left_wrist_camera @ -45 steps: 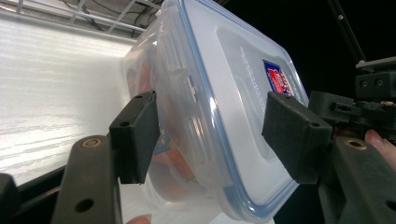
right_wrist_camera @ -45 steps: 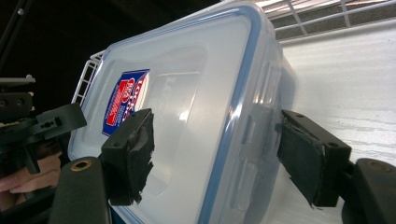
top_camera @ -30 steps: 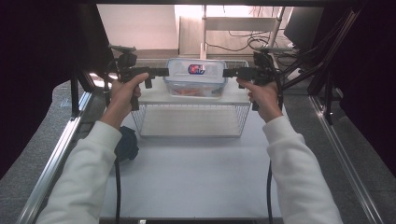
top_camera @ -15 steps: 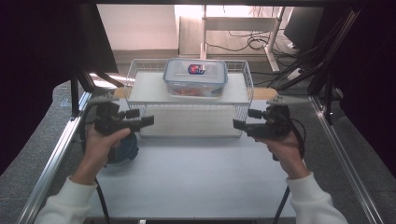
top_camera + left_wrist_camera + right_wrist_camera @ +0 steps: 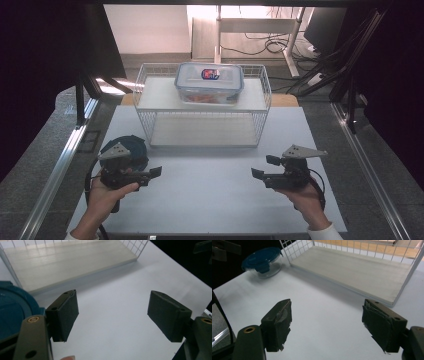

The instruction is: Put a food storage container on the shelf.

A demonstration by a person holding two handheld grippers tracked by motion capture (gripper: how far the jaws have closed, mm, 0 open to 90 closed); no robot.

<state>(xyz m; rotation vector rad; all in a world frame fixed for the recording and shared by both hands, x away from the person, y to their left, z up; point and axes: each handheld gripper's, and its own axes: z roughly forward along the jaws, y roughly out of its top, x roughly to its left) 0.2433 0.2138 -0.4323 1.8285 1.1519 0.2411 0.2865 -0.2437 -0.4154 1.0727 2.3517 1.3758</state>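
Wire rack (image 5: 202,117) sits mid-table (image 5: 210,210), and we see a clear lidded box (image 5: 209,83) on its top shelf, contents blurred. Round blue-lidded container (image 5: 262,262) lies half hidden behind our left gripper (image 5: 155,172). Left gripper and right gripper (image 5: 257,172) gape wide, empty.

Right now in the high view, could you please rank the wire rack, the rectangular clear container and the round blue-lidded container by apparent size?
1. Wire rack, clearly largest.
2. Rectangular clear container on the rack's top shelf.
3. Round blue-lidded container, smallest, though the left gripper partly hides it.
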